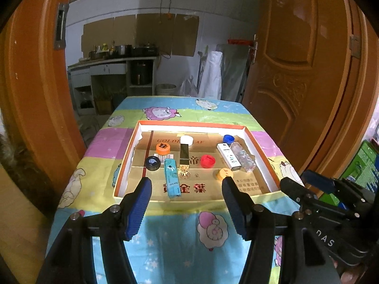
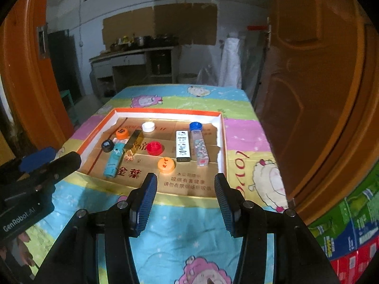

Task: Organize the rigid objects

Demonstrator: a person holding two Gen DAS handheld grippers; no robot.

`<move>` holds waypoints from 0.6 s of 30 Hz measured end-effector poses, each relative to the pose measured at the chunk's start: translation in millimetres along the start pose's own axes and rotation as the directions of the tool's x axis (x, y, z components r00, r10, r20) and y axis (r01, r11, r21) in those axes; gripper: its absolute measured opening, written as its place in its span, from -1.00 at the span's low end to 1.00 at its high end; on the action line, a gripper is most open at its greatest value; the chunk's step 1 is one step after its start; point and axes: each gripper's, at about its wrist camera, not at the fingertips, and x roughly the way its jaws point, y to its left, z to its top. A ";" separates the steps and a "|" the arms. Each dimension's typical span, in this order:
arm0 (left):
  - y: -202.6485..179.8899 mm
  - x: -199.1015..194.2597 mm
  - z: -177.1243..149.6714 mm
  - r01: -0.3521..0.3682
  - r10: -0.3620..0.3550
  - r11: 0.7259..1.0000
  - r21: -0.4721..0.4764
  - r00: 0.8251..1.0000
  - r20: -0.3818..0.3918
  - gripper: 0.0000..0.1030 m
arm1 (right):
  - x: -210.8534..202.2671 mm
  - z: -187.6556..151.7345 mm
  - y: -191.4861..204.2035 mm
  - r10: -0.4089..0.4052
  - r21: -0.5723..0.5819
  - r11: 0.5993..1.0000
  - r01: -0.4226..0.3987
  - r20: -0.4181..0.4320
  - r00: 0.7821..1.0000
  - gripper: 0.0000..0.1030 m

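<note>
A shallow orange-rimmed box [image 1: 260, 152] [image 2: 223, 142] lies on the table. In it are several bottle caps: white [image 1: 186, 139], orange [image 1: 163, 148], black [image 1: 152, 163], red [image 1: 207, 161], blue [image 1: 228, 138] and an orange one [image 1: 223, 174] near the front. Long items lie among them: a teal lighter [image 1: 172, 181], a black-gold one [image 1: 184, 156], a white one [image 1: 229, 156] and a clear glitter one [image 1: 244, 156]. My left gripper [image 1: 187, 185] is open and empty before the box's front edge. My right gripper [image 2: 186, 182] is open and empty, also at the front edge.
The table wears a cartoon sheep cloth [image 1: 177, 236]. Orange doors [image 1: 308, 71] stand on both sides. Coloured cartons [image 2: 350, 232] are stacked at the right. A kitchen counter [image 1: 106, 64] is far behind.
</note>
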 end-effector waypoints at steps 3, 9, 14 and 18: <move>-3.4 -10.1 -4.2 0.002 -0.002 1.000 0.011 1.000 0.005 0.19 | -15.3 -5.6 2.5 -0.017 0.005 1.000 0.017 0.015 1.000 0.01; -4.6 -30.7 -10.5 -0.005 0.004 1.000 0.012 1.000 0.029 0.19 | -40.6 -12.8 5.1 -0.031 0.037 0.999 0.029 0.036 0.999 0.01; -6.3 -43.7 -14.8 -0.053 0.053 0.999 0.003 0.998 0.032 0.19 | -62.6 -18.0 10.4 -0.035 0.037 0.999 0.033 0.065 0.997 0.01; -6.7 -58.6 -17.9 -0.055 0.056 0.998 -0.013 0.997 0.059 0.19 | -79.2 -22.5 16.8 -0.030 0.020 0.999 0.029 0.086 0.996 0.01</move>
